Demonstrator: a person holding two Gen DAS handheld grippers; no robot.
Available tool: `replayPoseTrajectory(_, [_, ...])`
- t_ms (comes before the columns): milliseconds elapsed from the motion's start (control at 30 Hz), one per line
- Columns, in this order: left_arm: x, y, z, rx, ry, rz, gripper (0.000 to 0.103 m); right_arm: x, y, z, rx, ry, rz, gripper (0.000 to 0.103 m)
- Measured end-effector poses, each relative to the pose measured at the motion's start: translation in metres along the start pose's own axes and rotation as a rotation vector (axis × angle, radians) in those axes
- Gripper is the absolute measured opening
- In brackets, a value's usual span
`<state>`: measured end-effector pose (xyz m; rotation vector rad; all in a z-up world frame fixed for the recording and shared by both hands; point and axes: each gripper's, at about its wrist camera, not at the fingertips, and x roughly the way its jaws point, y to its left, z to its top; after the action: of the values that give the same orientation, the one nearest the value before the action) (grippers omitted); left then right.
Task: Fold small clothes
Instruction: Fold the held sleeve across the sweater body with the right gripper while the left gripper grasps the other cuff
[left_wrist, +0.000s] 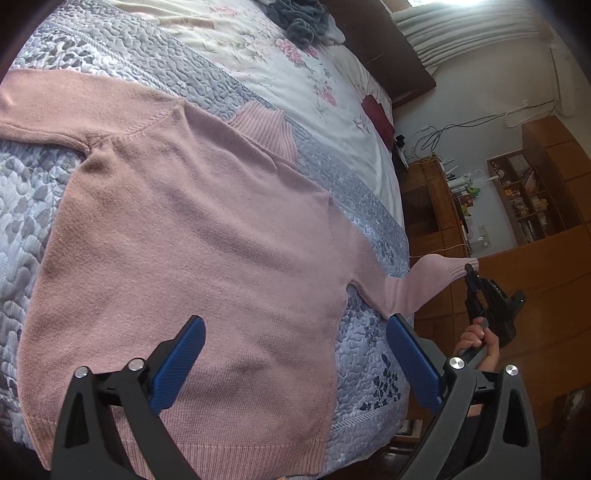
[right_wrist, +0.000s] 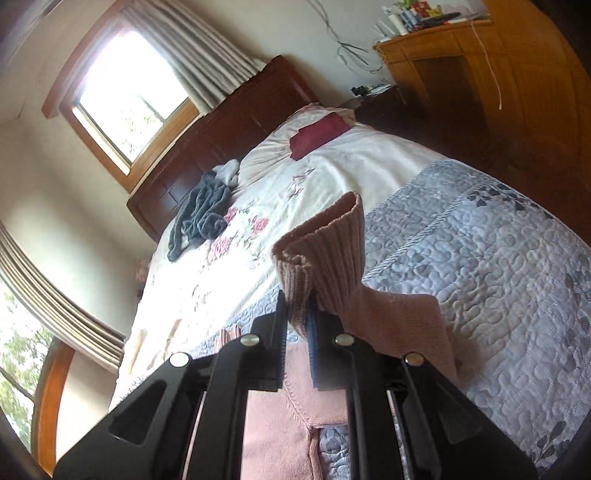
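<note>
A pink knit sweater (left_wrist: 192, 236) lies flat on the grey quilt (left_wrist: 33, 206), collar toward the pillows and hem nearest me. My left gripper (left_wrist: 295, 354) hovers open above its lower right side, blue pads wide apart with nothing between them. One sleeve stretches off the bed's edge to its ribbed cuff (left_wrist: 456, 271), where my right gripper (left_wrist: 471, 273), held by a hand (left_wrist: 476, 339), is shut on it. In the right wrist view the cuff (right_wrist: 325, 251) stands up from between the closed fingers of my right gripper (right_wrist: 297, 317). The other sleeve runs off to the left.
A dark grey garment (right_wrist: 199, 218) lies bunched near the wooden headboard (right_wrist: 229, 122) on the floral white bedspread (left_wrist: 280, 62). A dark red cloth (right_wrist: 317, 134) rests by the pillow. Wooden cabinets and shelves (left_wrist: 532, 206) stand beyond the bed's right edge.
</note>
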<state>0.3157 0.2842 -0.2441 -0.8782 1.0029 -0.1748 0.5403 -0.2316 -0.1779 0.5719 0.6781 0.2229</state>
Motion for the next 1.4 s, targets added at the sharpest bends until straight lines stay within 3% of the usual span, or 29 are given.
replayPoseTrajectory(233, [0.019,-0.02,0.035,0.093,-0.066,-0.002,0.099,0.06,0.071,-0.072,-0.215,0.101,-0.054,0.008])
replayPoseTrajectory(400, [0.046,-0.027,0.061,0.112,0.008,-0.067,0.099,0.12,0.101,-0.14,-0.364,0.2,-0.146,0.008])
replayPoseTrajectory(567, [0.085,-0.025,0.079,0.113,0.068,-0.118,0.099,0.173,0.103,-0.205,-0.444,0.335,-0.197,0.009])
replayPoseTrajectory(667, [0.115,-0.022,0.092,0.072,0.123,-0.158,0.099,0.184,0.094,-0.227,-0.414,0.395,-0.167,0.025])
replayPoseTrajectory(733, [0.139,-0.02,0.098,0.023,0.177,-0.197,0.099,0.165,0.089,-0.228,-0.347,0.361,-0.097,0.052])
replayPoseTrajectory(800, [0.167,-0.019,0.103,-0.012,0.229,-0.221,0.099,0.139,0.078,-0.224,-0.244,0.282,-0.05,0.057])
replayPoseTrajectory(933, [0.225,-0.017,0.108,-0.075,0.316,-0.24,0.099,0.09,0.038,-0.22,0.021,0.099,-0.064,0.06])
replayPoseTrajectory(1000, [0.251,-0.018,0.109,-0.074,0.356,-0.193,0.098,0.074,0.021,-0.226,0.12,0.038,-0.036,0.06])
replayPoseTrajectory(1100, [0.279,-0.023,0.106,-0.043,0.423,-0.109,0.097,0.071,0.012,-0.234,0.148,0.012,-0.016,0.06])
replayPoseTrajectory(1200, [0.287,-0.036,0.104,0.024,0.435,-0.081,0.095,0.072,0.008,-0.236,0.207,0.012,0.014,0.06])
replayPoseTrajectory(1233, [0.288,-0.04,0.105,0.042,0.444,-0.07,0.08,0.07,0.007,-0.235,0.218,0.008,0.025,0.06])
replayPoseTrajectory(1267, [0.29,-0.043,0.104,0.058,0.462,-0.051,0.032,0.068,0.009,-0.234,0.215,0.001,0.03,0.06])
replayPoseTrajectory(1300, [0.292,-0.044,0.103,0.068,0.481,-0.007,0.017,0.067,0.011,-0.233,0.203,-0.005,0.031,0.06])
replayPoseTrajectory(1400, [0.295,-0.045,0.105,0.084,0.502,0.032,0.01,0.064,0.01,-0.232,0.214,-0.009,0.034,0.06])
